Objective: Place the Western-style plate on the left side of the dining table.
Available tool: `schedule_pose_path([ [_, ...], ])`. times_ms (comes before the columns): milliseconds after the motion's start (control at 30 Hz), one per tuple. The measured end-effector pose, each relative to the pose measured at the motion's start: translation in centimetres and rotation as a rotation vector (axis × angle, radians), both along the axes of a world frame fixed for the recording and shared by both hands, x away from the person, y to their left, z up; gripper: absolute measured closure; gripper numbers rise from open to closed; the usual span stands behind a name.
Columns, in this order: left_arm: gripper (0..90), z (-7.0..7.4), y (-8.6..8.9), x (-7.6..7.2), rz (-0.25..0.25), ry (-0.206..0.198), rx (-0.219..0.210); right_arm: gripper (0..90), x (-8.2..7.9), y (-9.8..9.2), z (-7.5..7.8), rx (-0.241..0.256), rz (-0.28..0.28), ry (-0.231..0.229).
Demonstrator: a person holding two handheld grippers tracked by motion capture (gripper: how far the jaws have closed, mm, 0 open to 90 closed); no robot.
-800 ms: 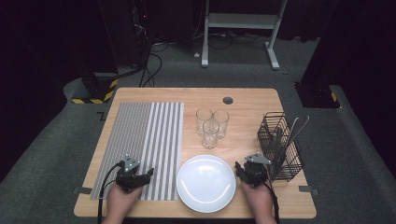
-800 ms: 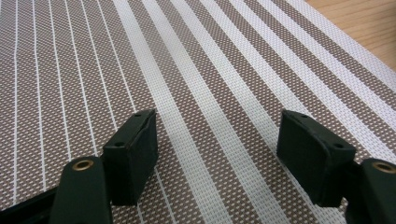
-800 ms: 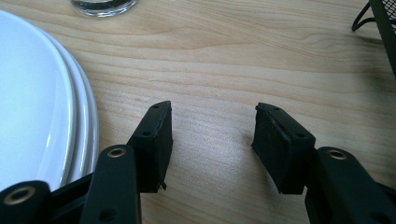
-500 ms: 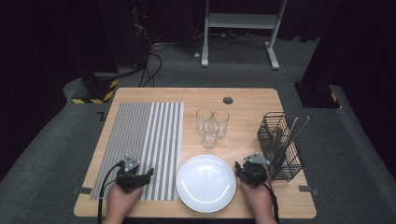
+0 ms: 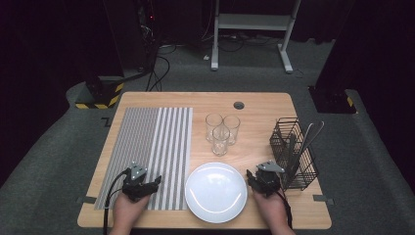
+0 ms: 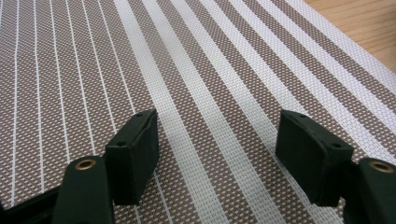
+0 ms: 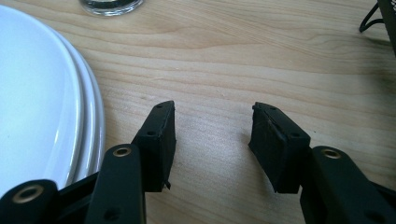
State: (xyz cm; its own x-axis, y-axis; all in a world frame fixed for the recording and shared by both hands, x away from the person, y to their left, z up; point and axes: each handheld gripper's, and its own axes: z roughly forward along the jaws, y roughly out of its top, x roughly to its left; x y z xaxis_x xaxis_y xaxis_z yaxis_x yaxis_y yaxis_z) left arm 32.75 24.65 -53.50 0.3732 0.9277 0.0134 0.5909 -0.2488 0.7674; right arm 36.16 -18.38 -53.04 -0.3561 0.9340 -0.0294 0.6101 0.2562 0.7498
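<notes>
Wooden table [image 5: 254, 105] at frame centre. The left tongs [image 5: 157, 181], spread and empty, rest on a striped mat [image 5: 147, 142] at lower left. The right tongs [image 5: 248, 175], also spread and empty, sit at lower right, just beside a white plate [image 5: 216, 191] at bottom centre.

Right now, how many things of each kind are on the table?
Striped placemat: 1
Glasses: 3
Plates: the right gripper view shows two rims, so 2 stacked
Wire basket with cutlery in it: 1, pieces too thin to count
Grippers: 2, the left gripper and the right gripper
Total: 9
</notes>
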Motion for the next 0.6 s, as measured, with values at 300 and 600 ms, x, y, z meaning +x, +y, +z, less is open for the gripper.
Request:
schedule_pose_path([
  [300, 31.6, 0.01, 0.03, -0.11, -0.010, 0.002, -0.003, 49.3, 0.06, 0.00, -0.01, 0.005, -0.013, 0.001],
  [600, 30.7, 0.01, -0.05, -0.10, -0.002, 0.006, -0.003, 49.2, 0.14, -0.03, 0.01, 0.002, -0.022, 0.001],
])
